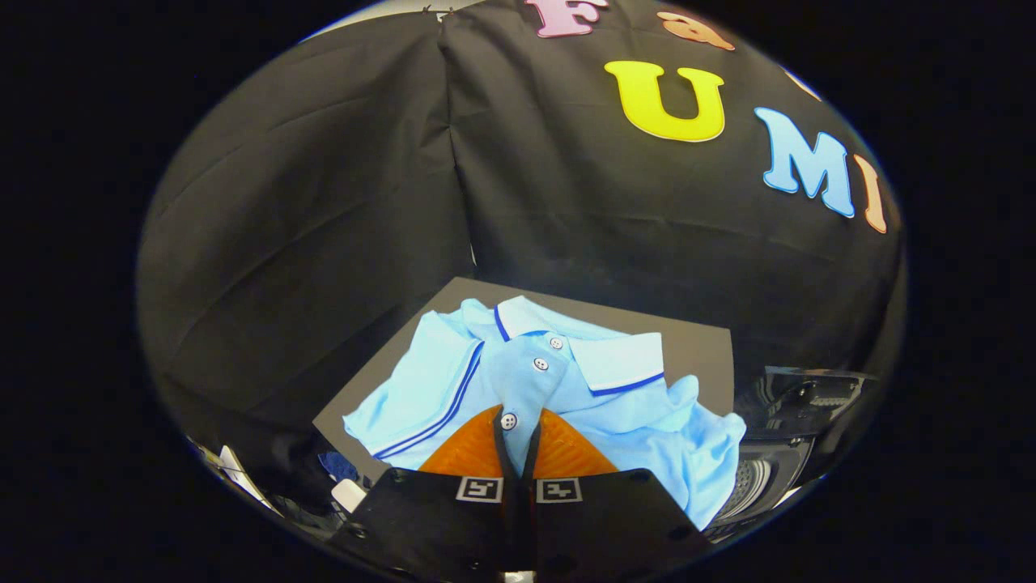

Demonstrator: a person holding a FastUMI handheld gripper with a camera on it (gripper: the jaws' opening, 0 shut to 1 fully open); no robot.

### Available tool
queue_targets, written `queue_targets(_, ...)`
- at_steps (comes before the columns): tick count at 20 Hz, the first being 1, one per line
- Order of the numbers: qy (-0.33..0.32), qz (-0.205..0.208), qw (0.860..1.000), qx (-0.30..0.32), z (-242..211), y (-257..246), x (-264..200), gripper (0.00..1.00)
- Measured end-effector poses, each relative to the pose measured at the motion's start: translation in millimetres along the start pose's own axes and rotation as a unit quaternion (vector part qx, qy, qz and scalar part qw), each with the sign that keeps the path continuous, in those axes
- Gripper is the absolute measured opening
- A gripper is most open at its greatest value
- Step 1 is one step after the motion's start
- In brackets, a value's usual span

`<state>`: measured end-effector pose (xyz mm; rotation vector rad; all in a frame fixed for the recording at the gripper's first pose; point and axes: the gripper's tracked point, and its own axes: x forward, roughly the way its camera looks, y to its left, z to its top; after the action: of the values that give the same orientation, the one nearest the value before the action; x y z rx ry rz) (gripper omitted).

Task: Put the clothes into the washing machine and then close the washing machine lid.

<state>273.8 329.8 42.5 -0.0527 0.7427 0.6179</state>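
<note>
A light blue polo shirt with dark blue trim lies crumpled on a grey table top, collar and buttons facing up. My gripper is shut on the shirt's button placket, and a narrow strip of fabric with one button is pinched between the two fingers. The shirt spreads out just ahead of the fingers, and its right part hangs toward the washing machine. The machine sits low to the right of the fingers, with its top open and the ribbed drum showing.
The booth's black cloth wall rises close behind and to the left of the table. Some small white and dark items lie low on the left beside the gripper body.
</note>
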Motion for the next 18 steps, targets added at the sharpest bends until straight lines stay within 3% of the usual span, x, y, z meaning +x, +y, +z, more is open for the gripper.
queue_targets(12, -0.062, 0.004, 0.998, 0.021, 72, -25, -58, 0.01)
queue_targets(18, -0.066, -0.006, 0.998, 0.014, 74, -42, -63, 0.01)
